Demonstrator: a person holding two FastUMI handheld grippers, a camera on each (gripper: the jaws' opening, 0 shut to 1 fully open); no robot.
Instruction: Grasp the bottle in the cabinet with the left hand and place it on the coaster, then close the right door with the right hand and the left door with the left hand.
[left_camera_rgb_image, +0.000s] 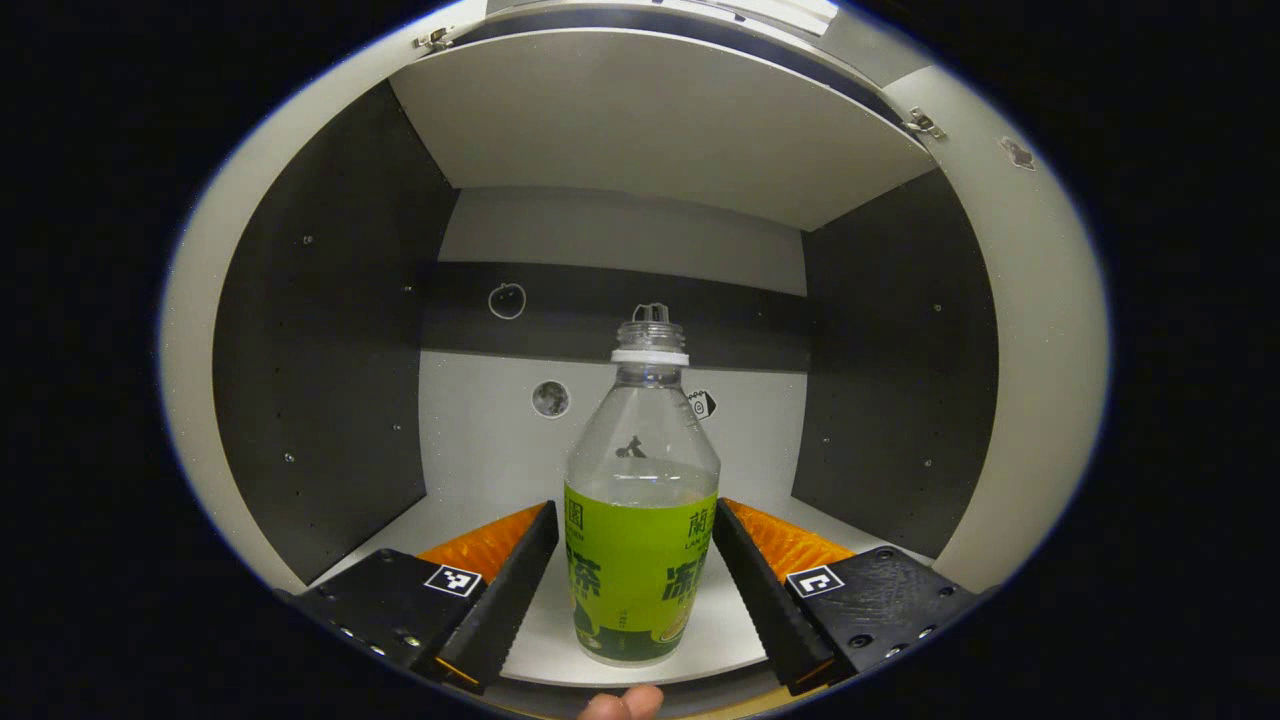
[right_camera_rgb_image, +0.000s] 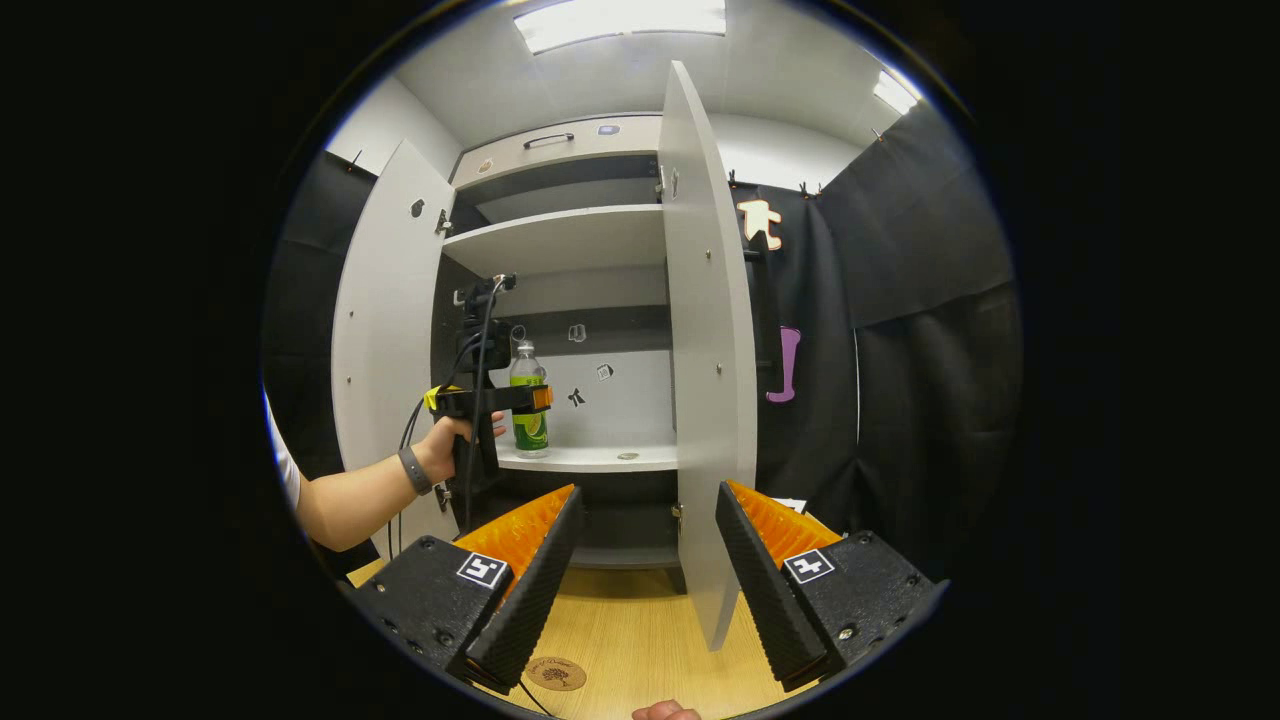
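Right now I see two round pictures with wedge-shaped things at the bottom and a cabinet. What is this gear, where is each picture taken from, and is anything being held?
There is no robot here. A person holds a two-finger gripper in each hand, and a small fisheye camera rides on each one, looking forward along its fingers.

The left gripper view looks into the cabinet. The left gripper has its fingers on either side of a bottle with a green label, standing upright on the shelf. The fingers look close to it, but not yet pressed on it, so nothing is held yet.

The right gripper view is taken from farther back. The right gripper is open and empty above a wooden table, where a round coaster lies. Beyond it both cabinet doors stand open, and you can see the person's hand holding the left gripper at the bottle.
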